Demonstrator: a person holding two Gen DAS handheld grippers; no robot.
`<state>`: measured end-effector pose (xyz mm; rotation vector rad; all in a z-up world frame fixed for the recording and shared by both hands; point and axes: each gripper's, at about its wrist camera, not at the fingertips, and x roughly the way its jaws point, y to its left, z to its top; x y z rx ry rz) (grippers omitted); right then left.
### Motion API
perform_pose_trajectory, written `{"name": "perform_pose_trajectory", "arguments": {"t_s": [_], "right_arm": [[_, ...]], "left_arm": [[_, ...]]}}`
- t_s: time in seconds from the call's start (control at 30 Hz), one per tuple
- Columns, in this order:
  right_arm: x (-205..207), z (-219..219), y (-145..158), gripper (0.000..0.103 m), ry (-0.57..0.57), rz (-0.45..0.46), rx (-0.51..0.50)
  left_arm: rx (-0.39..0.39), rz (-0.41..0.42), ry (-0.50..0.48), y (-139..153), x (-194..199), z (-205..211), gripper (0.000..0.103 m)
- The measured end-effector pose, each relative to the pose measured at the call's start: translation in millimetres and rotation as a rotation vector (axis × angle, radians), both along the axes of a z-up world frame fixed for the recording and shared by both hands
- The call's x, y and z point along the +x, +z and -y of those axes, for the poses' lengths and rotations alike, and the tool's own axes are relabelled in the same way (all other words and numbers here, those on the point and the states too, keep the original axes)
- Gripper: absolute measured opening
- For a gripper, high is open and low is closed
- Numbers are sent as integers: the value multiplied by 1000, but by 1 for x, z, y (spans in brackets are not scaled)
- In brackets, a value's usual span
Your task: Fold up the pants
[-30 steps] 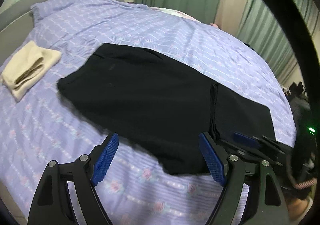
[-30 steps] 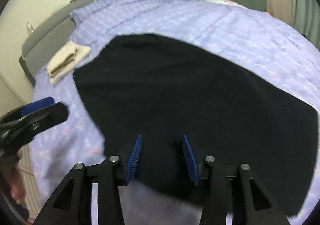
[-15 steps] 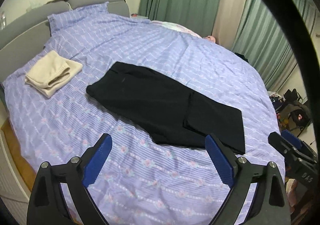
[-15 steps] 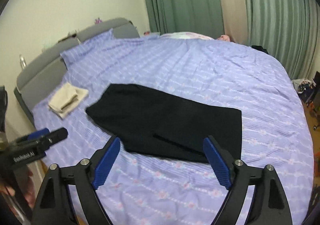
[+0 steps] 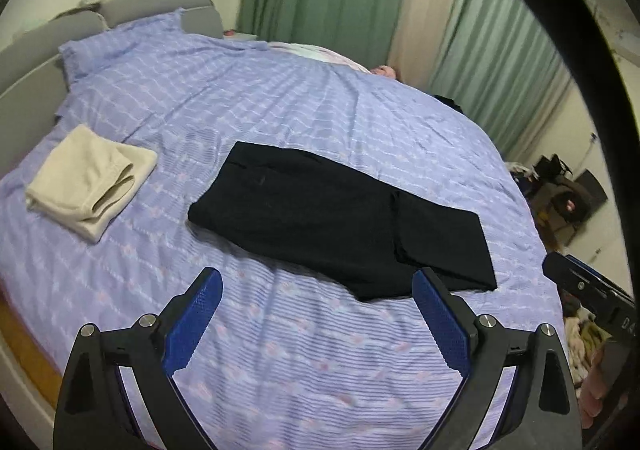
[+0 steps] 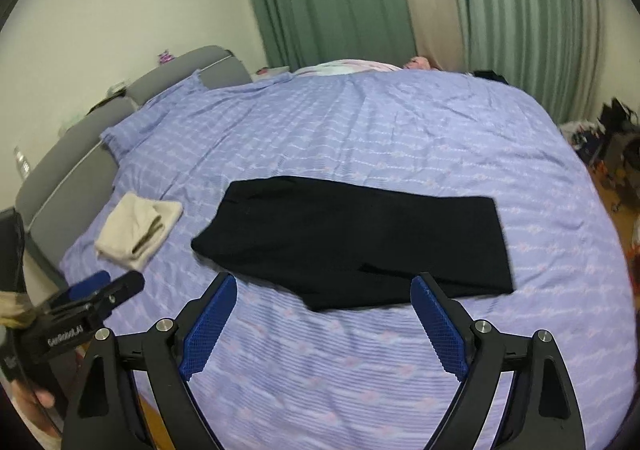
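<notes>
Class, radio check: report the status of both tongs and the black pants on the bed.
Left tongs open, empty, above the bedspread. Right tongs open, empty. Black pants flat, partly folded, untouched. Beige folded garment lies apart, nothing blocking.

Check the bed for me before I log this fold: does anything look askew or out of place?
Mostly tidy. The black pants lie flat on the purple bedspread, but the folded-over layer is offset, leaving an uneven stepped edge at the near side. A cream folded garment sits apart, near the headboard. Both grippers are open and clear of the cloth.
</notes>
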<state>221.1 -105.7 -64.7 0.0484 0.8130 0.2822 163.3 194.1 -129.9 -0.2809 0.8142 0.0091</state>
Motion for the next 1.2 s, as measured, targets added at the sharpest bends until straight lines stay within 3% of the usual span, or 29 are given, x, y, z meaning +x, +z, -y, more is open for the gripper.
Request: {"name": "perform_pose_trajectory", "arguments": {"t_s": [0.2, 0.43, 0.77, 0.93, 1.03, 1.1, 1.2], "right_arm": [[28, -73, -36, 89, -58, -75, -36], [84, -134, -88, 89, -83, -208, -53], [161, -189, -144, 89, -72, -301, -151], [183, -201, -163, 89, -60, -322, -191], [189, -205, -171, 89, -49, -323, -209], [192, -207, -176, 89, -50, -321, -212], [195, -204, -181, 89, -62, -326, -205]], "left_arm": [[-96, -48, -30, -43, 40, -70, 97], [-263, -141, 33, -115, 96, -131, 92], [-357, -265, 59, -209, 172, -161, 83], [-497, -288, 133, -252, 191, -175, 77], [-574, -256, 168, -265, 198, -181, 76], [-607, -230, 179, -267, 206, -182, 71], [-652, -214, 199, -264, 214, -180, 46]]}}
